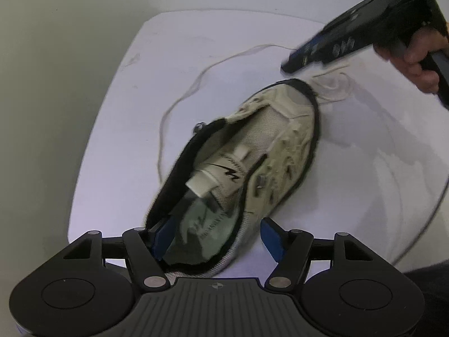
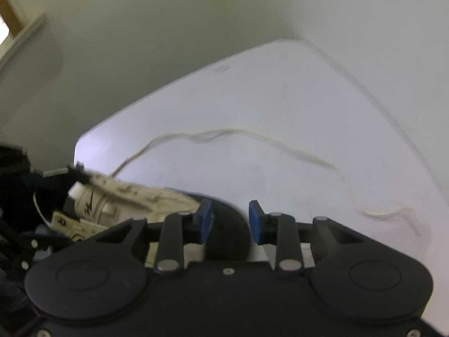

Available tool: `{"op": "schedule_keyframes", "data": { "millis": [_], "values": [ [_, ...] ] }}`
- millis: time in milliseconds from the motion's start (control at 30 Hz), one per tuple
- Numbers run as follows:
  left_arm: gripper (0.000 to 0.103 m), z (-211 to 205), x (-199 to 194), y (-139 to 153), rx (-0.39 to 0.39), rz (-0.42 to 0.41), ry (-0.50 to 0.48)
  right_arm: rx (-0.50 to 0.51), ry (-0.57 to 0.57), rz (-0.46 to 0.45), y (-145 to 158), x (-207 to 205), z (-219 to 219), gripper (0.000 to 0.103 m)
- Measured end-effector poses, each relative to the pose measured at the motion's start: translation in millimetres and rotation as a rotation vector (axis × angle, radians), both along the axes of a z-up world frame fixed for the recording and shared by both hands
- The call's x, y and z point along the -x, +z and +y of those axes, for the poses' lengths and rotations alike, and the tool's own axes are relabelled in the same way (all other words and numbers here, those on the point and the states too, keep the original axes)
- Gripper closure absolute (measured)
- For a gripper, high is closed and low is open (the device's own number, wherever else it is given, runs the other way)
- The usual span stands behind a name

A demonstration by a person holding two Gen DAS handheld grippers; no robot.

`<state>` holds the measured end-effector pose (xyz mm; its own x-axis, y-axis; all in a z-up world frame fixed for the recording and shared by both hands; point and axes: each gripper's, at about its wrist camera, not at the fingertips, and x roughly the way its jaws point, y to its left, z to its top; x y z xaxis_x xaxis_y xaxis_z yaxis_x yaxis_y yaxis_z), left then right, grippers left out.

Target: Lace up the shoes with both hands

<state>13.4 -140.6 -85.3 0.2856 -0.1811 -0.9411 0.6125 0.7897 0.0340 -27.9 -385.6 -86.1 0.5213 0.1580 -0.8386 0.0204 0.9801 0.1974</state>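
Shoe (image 1: pixel 252 154) lies mid-tabletop (image 1: pixel 118 146), toe toward far edge, heel nearest left gripper (image 1: pixel 217 238)

Left gripper straddles heel collar, one pad inside opening, other outside, jaws wide; grip uncertain, likely steadying shoe

Right gripper (image 2: pixel 230 219) above toe, jaws narrow, nothing between

Lace (image 2: pixel 252 137) trails loose toward far corner, unthreaded, within right's reach

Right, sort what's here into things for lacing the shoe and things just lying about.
For the job:
shoe
lace, loose on the table
left gripper, straddling the shoe's side
right gripper, holding nothing

Lying about:
thin cable near the table's edge
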Motion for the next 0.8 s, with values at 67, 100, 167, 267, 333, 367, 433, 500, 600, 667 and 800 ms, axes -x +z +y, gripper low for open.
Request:
{"op": "schedule_keyframes", "data": {
  "millis": [67, 100, 167, 267, 333, 367, 433, 500, 600, 667, 800],
  "values": [
    [0.035, 0, 1, 10, 0.027, 0.014, -0.002, 0.057, -0.005, 0.000, 6, 16, -19, 0.070],
    [0.034, 1, 1, 15, 0.044, 0.020, 0.004, 0.107, 0.015, 0.026, 5, 23, -26, 0.072],
    [0.033, 5, 1, 26, 0.091, 0.028, 0.037, 0.172, 0.071, 0.069, 0, 33, -29, 0.074],
    [0.033, 4, -2, 38, 0.133, 0.031, 0.067, 0.200, 0.189, 0.101, -8, 47, -26, 0.074],
    [0.032, 2, -2, 46, 0.153, 0.025, 0.076, 0.206, 0.268, 0.091, -15, 50, -15, 0.074],
    [0.032, -3, -3, 49, 0.144, 0.015, 0.066, 0.216, 0.305, 0.083, -19, 50, -8, 0.073],
    [0.032, -11, -5, 51, 0.131, 0.009, 0.056, 0.244, 0.394, 0.067, -31, 48, 12, 0.073],
    [0.032, -12, -8, 53, 0.132, 0.012, 0.054, 0.261, 0.448, 0.058, -36, 44, 26, 0.073],
    [0.032, -13, -10, 53, 0.138, 0.014, 0.054, 0.244, 0.437, 0.066, -46, 37, 33, 0.076],
    [0.032, -12, -11, 53, 0.141, 0.016, 0.058, 0.209, 0.413, 0.068, -48, 37, 31, 0.093],
    [0.032, -13, -13, 49, 0.129, 0.030, 0.066, 0.170, 0.381, 0.040, -45, 47, 29, 0.103]
  ]
}}
